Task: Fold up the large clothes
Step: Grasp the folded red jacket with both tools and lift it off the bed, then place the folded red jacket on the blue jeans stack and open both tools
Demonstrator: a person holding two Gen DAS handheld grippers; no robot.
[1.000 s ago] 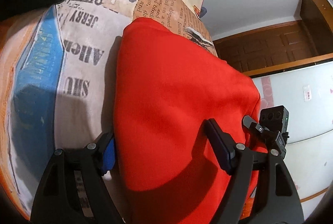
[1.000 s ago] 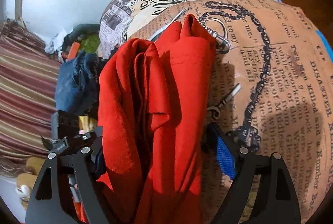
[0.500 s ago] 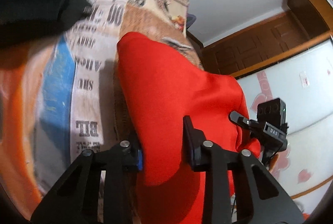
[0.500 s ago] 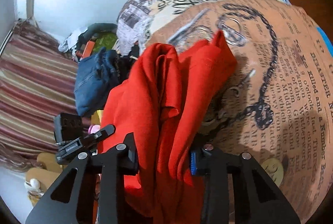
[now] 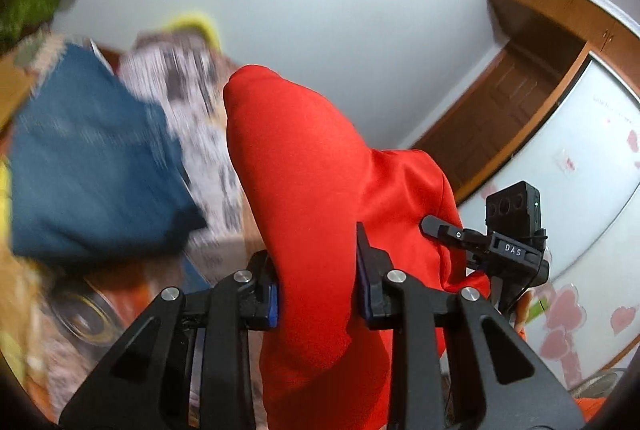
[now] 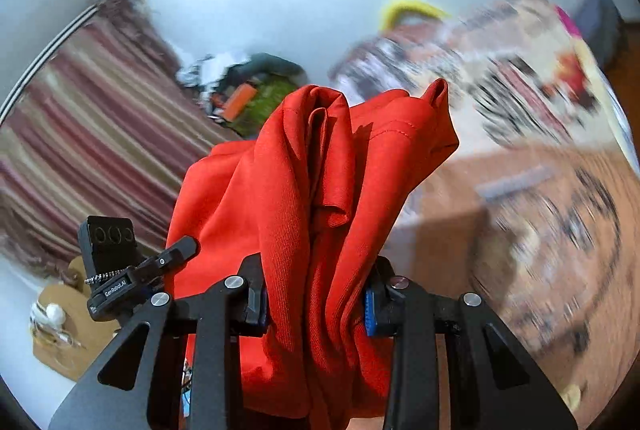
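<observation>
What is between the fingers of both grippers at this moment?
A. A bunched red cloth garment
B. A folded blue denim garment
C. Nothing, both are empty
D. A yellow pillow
A: the left gripper and the right gripper each have their pads pressed on the bunched red cloth garment, seen in both wrist views.

Left tongs: black skeletal arms with triangular cutouts, silver screws, blue pads. Right tongs match; in the left wrist view their camera block is lettered "DAS".
</observation>
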